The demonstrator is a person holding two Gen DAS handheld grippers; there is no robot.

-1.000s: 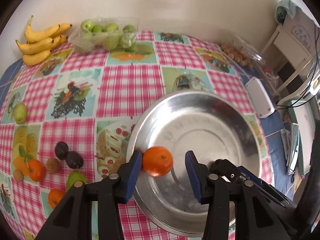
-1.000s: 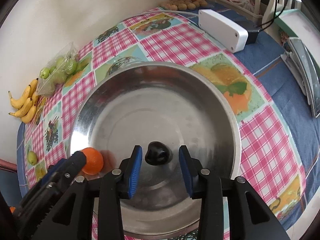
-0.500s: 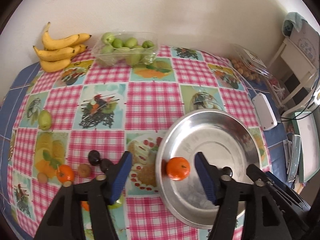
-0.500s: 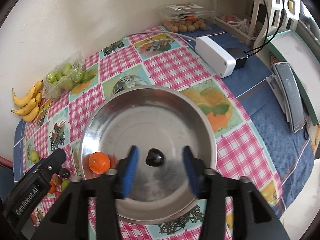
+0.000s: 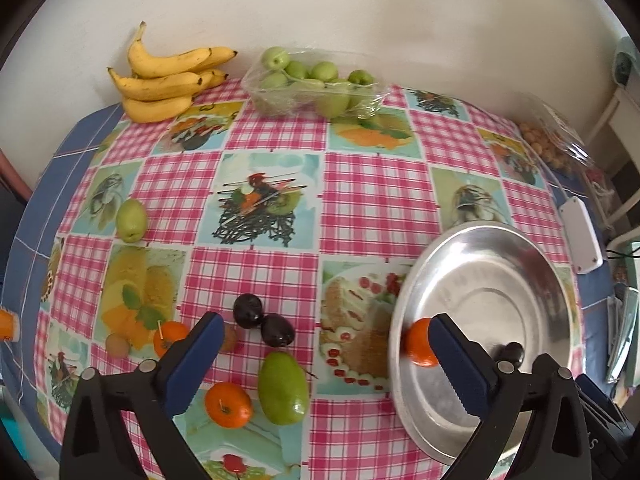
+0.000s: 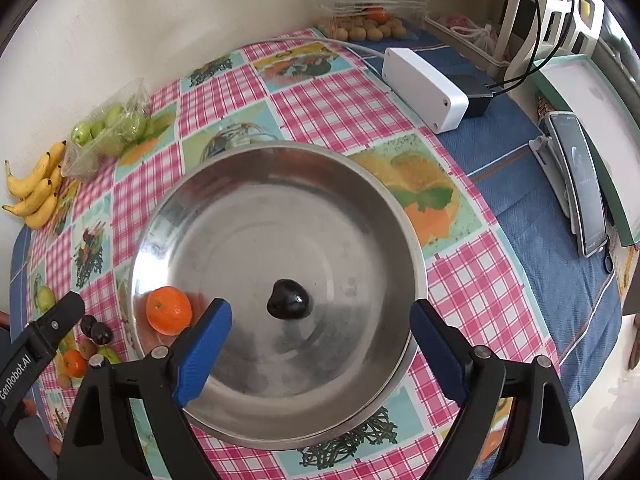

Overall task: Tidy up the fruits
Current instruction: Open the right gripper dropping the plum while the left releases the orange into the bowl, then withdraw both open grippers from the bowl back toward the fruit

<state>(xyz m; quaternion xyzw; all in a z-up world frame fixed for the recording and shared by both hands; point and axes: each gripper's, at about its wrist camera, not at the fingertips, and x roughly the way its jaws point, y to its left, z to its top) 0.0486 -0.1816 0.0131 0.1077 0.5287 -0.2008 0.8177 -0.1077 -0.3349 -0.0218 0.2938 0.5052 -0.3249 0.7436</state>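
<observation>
A steel bowl (image 6: 360, 184) holds an orange (image 6: 168, 310) at its left wall and a dark plum (image 6: 289, 300) near the middle; it also shows in the left wrist view (image 5: 520, 248) with the orange (image 5: 418, 342). My left gripper (image 5: 324, 354) is open and empty, above loose fruit: two dark plums (image 5: 262, 320), a green mango (image 5: 282, 388), two oranges (image 5: 228, 404), kiwis (image 5: 118, 344). My right gripper (image 6: 320, 348) is open and empty above the bowl's near side.
Bananas (image 5: 164, 80) and a bag of green apples (image 5: 316, 88) lie at the back. A green fruit (image 5: 130, 220) lies at the left. A white box (image 6: 424, 88), a phone (image 6: 584, 196) and a tray of nuts (image 6: 368, 28) sit to the right.
Both grippers opened wide and pulled back up from the bowl. The left one swung left, leaving the orange in the bowl. The right one left the plum in the bowl.
</observation>
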